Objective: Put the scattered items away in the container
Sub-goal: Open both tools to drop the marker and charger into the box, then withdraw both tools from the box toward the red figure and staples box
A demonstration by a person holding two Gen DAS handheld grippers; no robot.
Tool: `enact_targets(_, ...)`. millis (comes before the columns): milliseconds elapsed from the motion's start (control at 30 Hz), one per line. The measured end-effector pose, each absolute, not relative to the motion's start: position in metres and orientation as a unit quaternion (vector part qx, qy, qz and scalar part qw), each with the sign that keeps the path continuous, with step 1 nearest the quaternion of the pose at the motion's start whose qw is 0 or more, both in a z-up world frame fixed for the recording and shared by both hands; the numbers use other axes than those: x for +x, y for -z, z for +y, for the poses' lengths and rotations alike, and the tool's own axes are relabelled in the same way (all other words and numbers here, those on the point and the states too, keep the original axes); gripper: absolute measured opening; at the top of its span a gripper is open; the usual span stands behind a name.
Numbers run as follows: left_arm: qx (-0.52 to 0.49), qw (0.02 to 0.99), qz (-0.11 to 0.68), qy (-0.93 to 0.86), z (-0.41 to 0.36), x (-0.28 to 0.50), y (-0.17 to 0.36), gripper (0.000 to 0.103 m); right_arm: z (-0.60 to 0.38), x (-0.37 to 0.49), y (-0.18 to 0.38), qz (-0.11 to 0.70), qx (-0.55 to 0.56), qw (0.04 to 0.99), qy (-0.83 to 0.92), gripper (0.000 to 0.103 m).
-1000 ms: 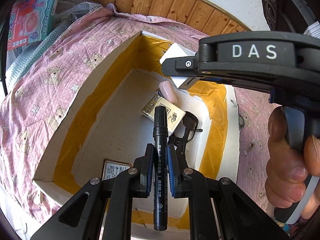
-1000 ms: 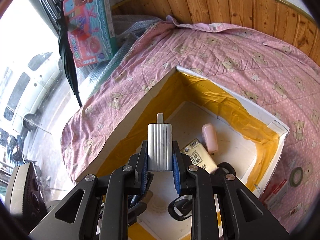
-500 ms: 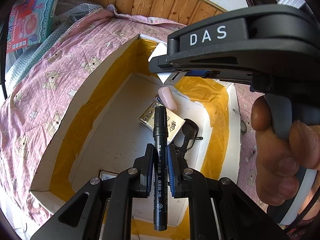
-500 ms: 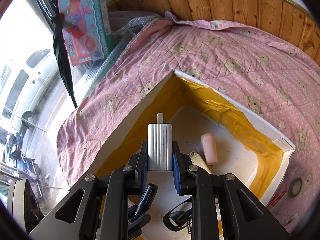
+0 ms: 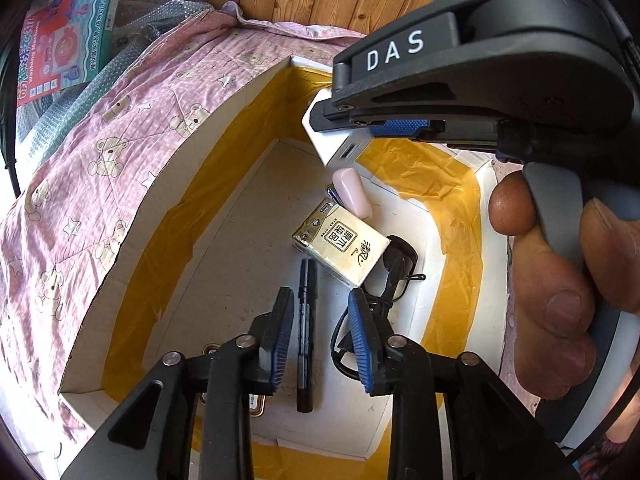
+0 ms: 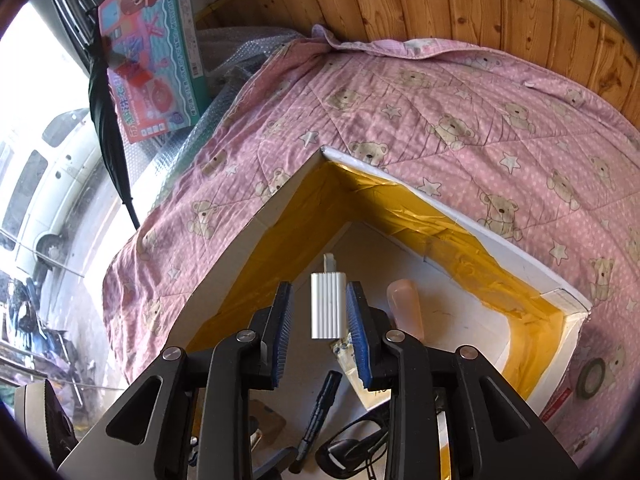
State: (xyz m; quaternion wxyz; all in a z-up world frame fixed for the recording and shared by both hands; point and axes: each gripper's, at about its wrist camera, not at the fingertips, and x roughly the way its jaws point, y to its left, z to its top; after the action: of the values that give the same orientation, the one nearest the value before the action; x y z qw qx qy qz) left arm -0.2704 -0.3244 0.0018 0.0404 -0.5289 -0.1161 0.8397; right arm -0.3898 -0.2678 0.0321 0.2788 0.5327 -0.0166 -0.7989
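both grippers just let go — a second ago the left gripper [image 5: 320,336] pinched the black marker [image 5: 306,336], now it's spread wide and the marker lies flat on the box [image 5: 256,84] floor, long axis running from the near wall toward the tissue pack [image 5: 342,246]. the right gripper [image 6: 320,334] has opened too, so the white charger [image 6: 328,306] sits loose between its pads, prong toward the far corner — probably dropping in.
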Motion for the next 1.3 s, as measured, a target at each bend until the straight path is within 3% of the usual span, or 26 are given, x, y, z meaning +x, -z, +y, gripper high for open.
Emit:
enact_targets(500, -0.516, 0.000, -0.123, -0.848, -0.360, -0.217, -0.009, 0.032, -0.220, -0.271, -0.060, -0.057, 0.478, 0.309, 0.820, 0.031)
enact_targets(967, -0.465, 0.028, -0.059, -0.883, -0.305, -0.158, -0.047, 0.032, -0.146, -0.165, -0.063, -0.165, 0.449, 0.291, 0.829, 0.031)
enact_targets(1300, -0.442, 0.046, -0.018, -0.896, -0.266, -0.130, -0.062, 0.032, -0.113, -0.122, -0.050, -0.190, 0.449, 0.276, 0.828, 0.031)
